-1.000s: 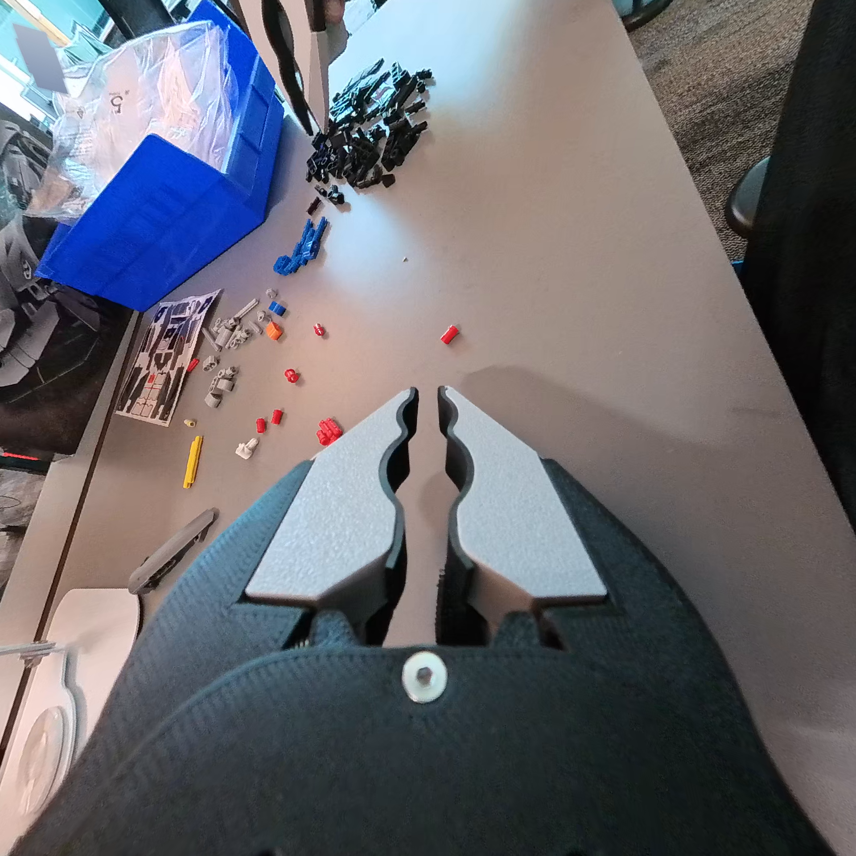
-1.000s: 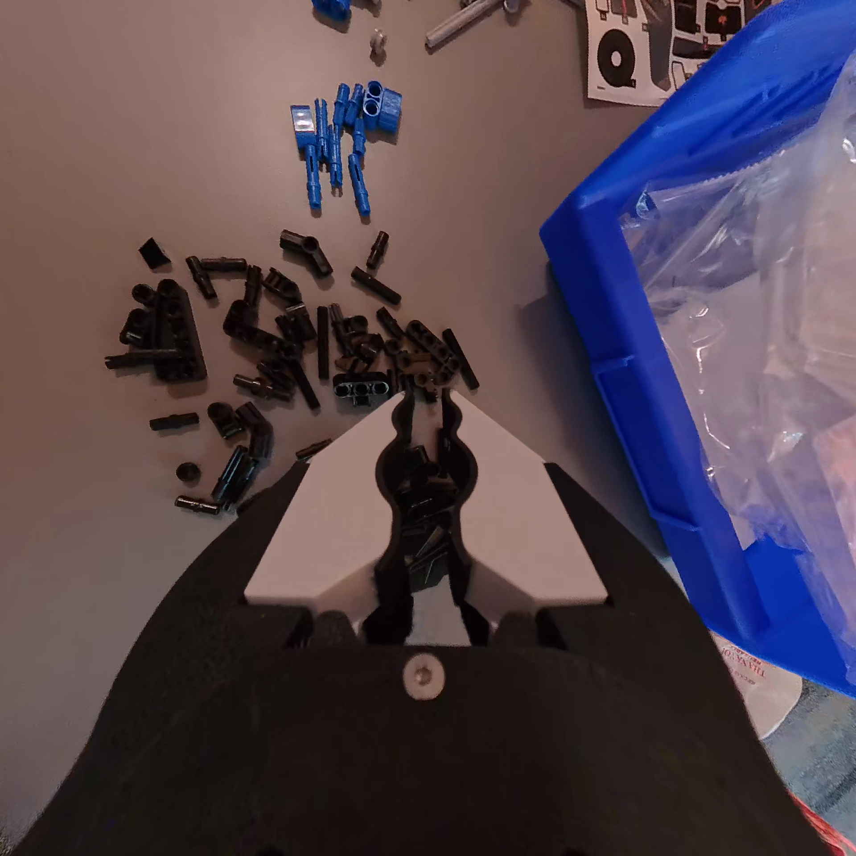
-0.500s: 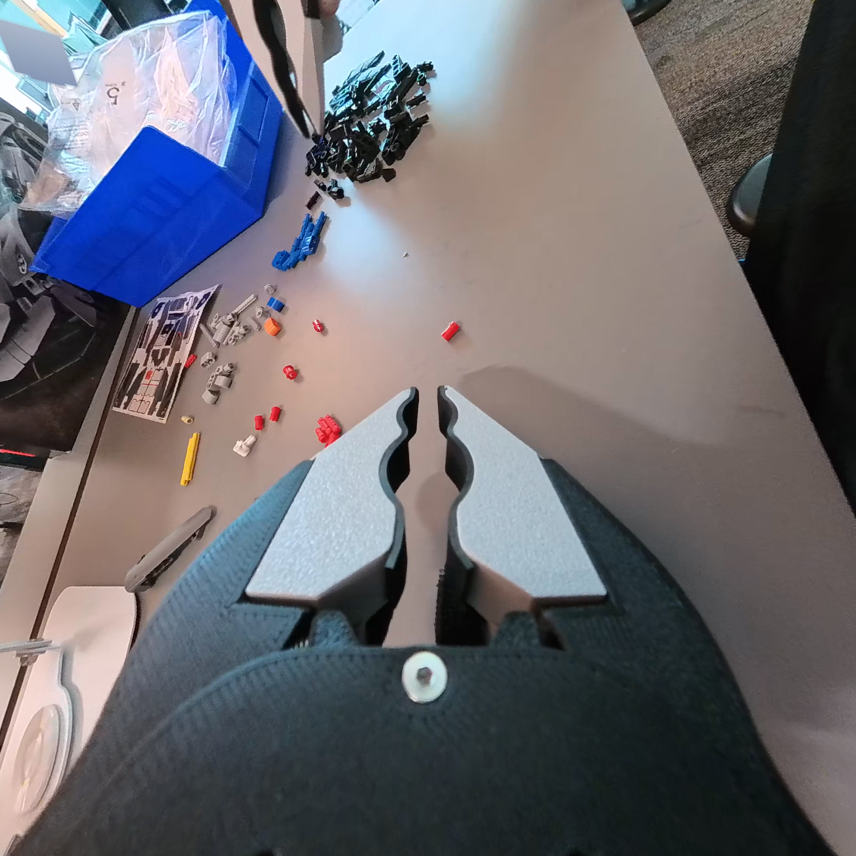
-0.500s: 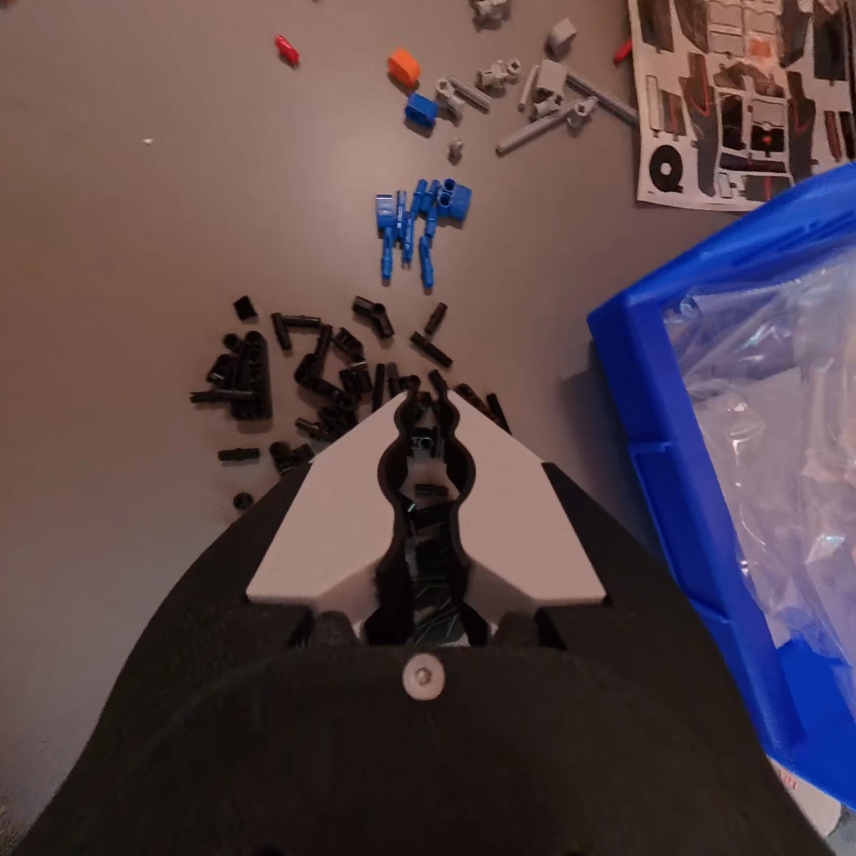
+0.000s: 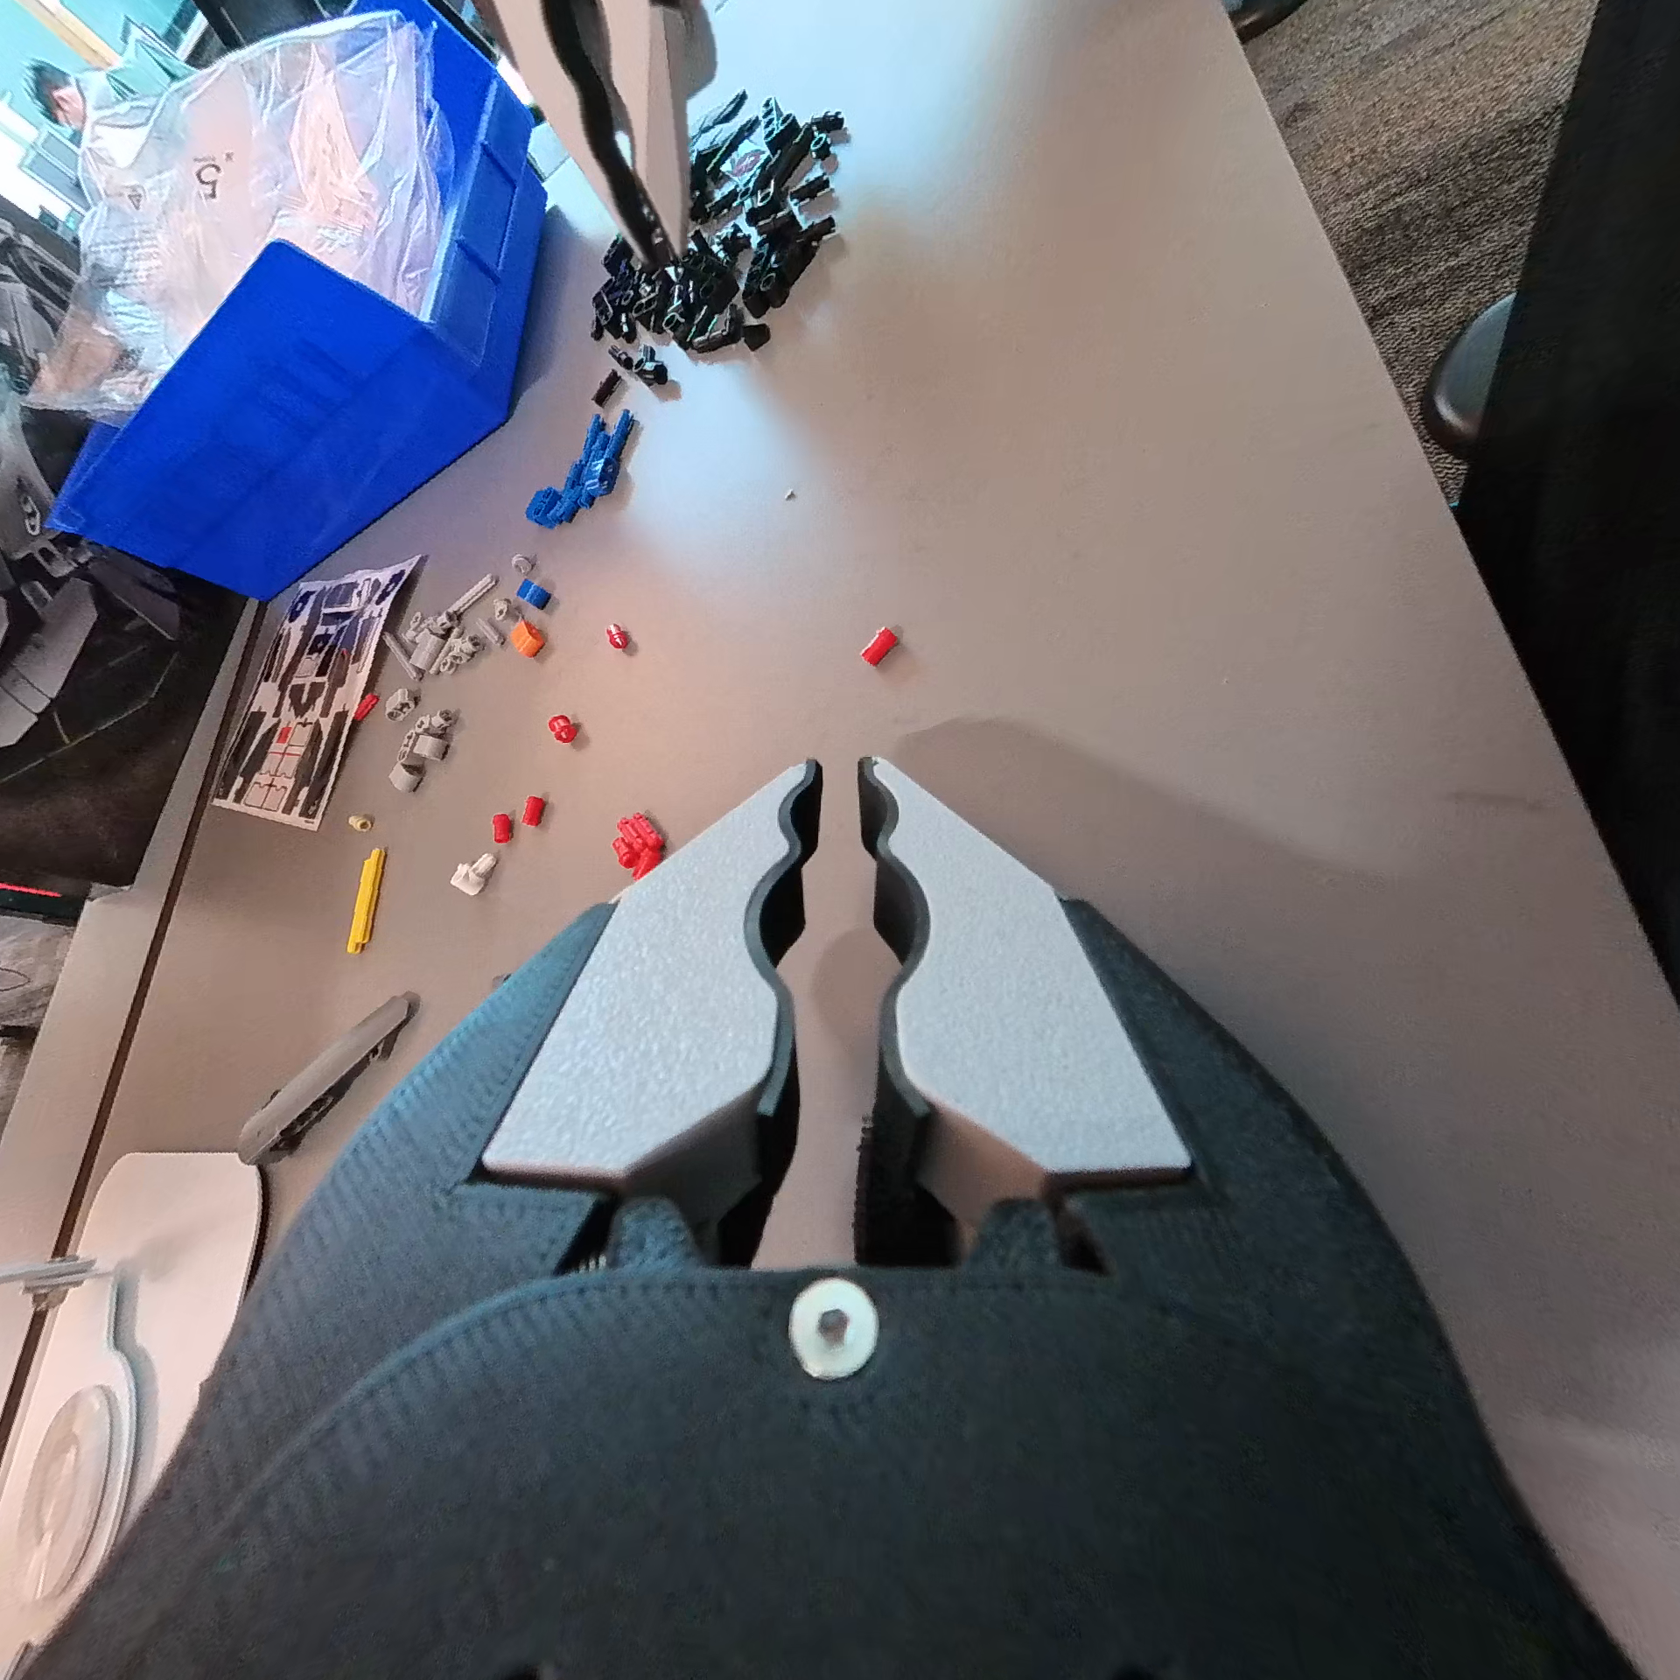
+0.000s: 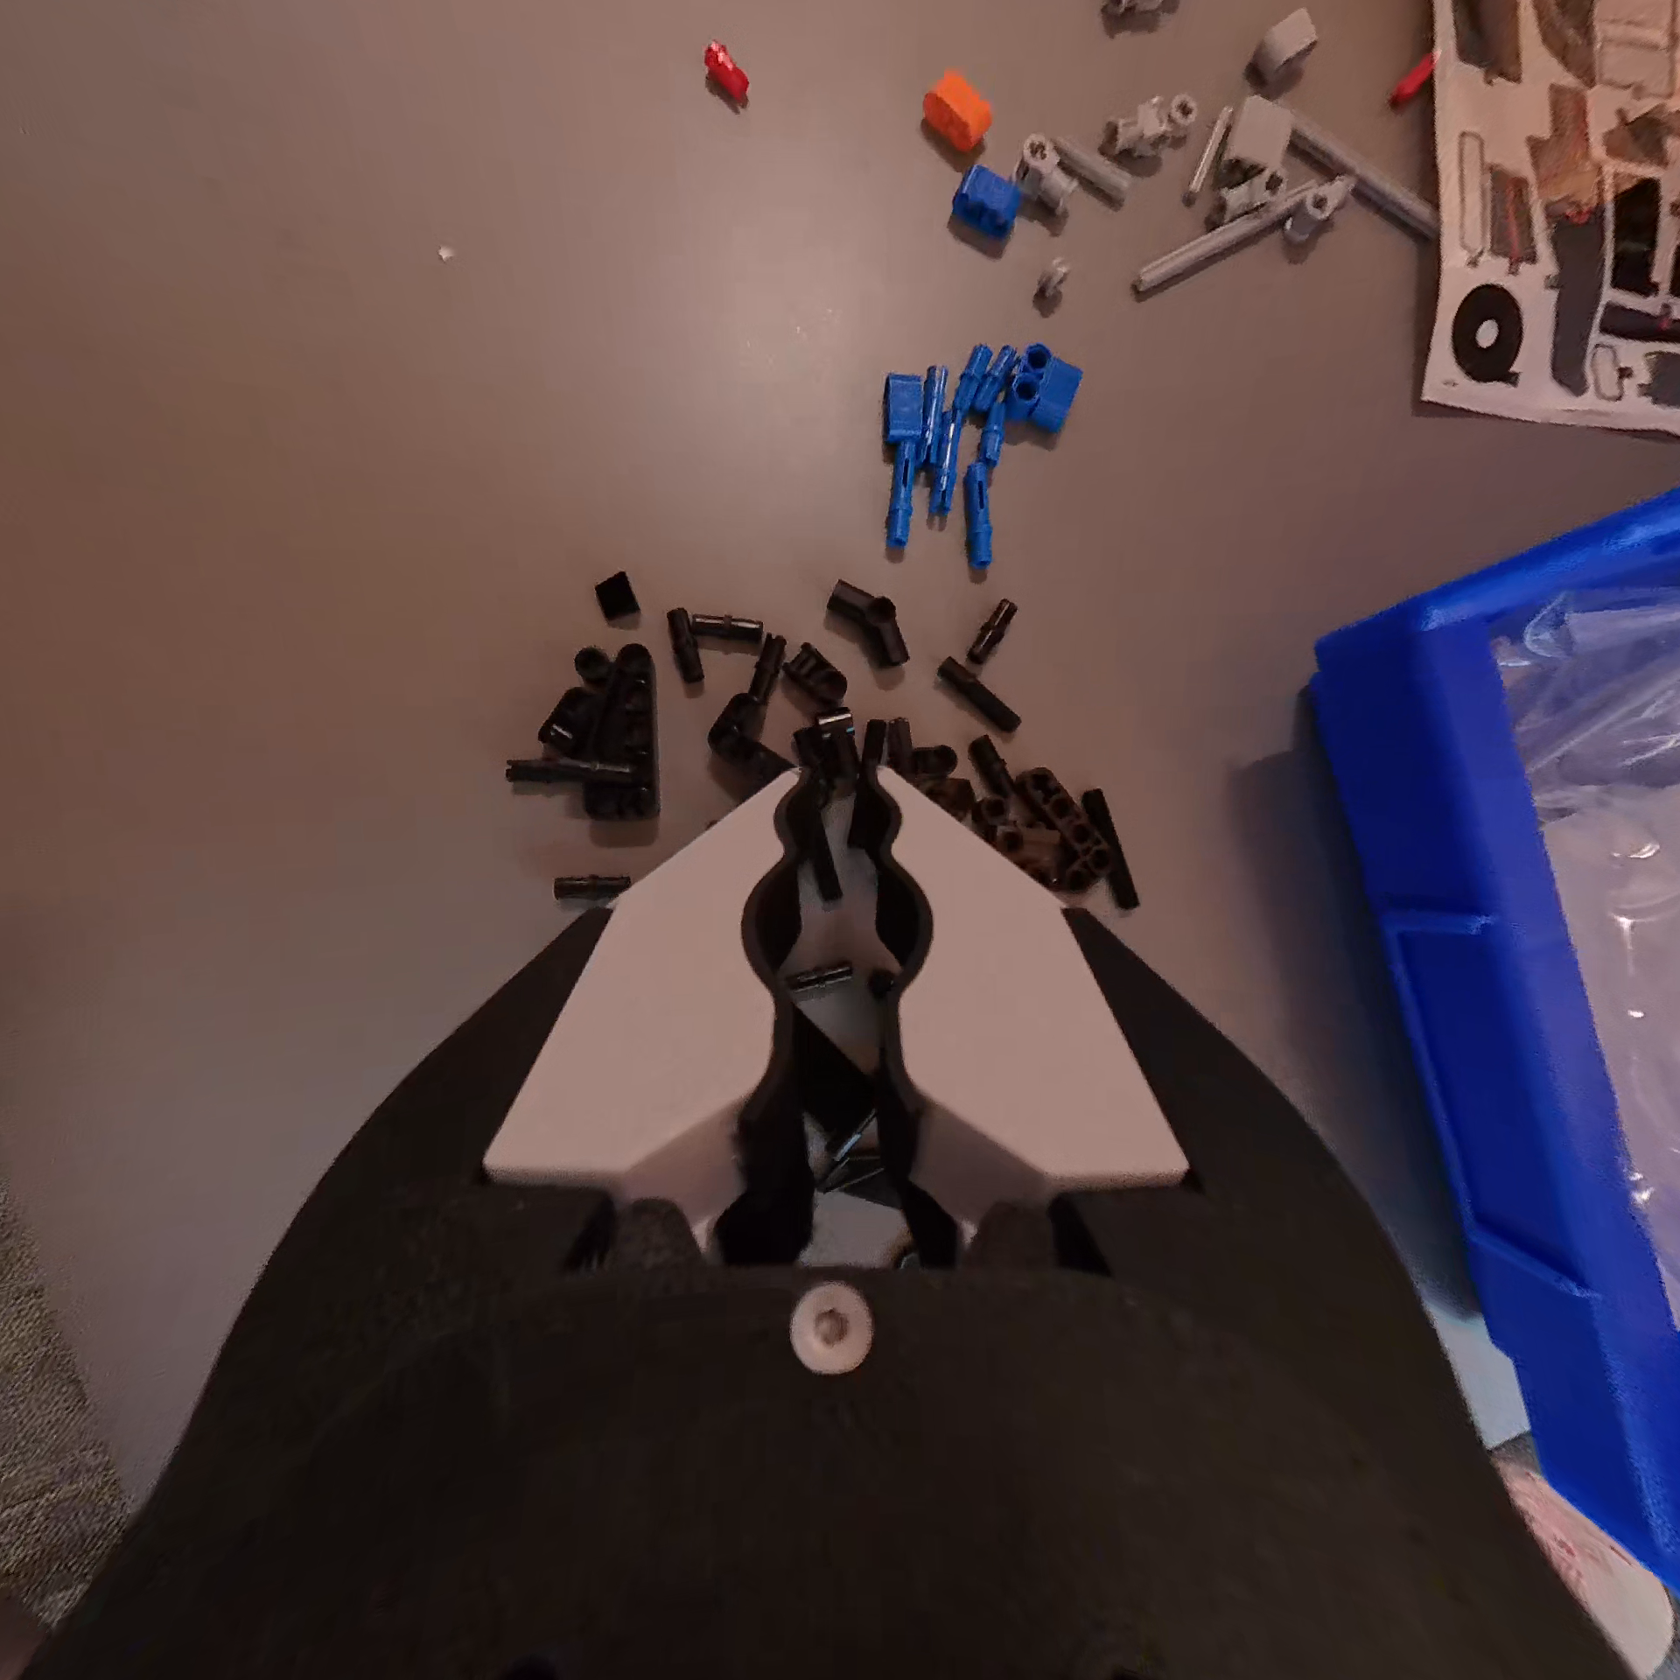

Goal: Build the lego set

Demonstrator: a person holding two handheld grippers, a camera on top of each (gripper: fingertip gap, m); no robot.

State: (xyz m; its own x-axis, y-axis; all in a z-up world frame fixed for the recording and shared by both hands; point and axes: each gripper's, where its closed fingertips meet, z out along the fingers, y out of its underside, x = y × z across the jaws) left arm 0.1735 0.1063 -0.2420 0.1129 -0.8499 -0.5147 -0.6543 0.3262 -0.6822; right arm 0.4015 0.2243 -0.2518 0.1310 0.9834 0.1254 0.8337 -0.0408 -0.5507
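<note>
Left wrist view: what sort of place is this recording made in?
Probably an office or lab desk used for sorting a toy building kit: a long grey table with small plastic parts grouped by colour, a blue bin holding plastic bags, a sticker sheet, and carpet beside a chair.

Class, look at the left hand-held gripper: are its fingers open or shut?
Open, narrowly: the left hand-held gripper shows bare table through the slim gap between its fingers; nothing sits there.

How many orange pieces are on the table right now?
1: the orange piece lies beside the small blue brick, near grey pieces. Others may hide in the blue bin.
</note>
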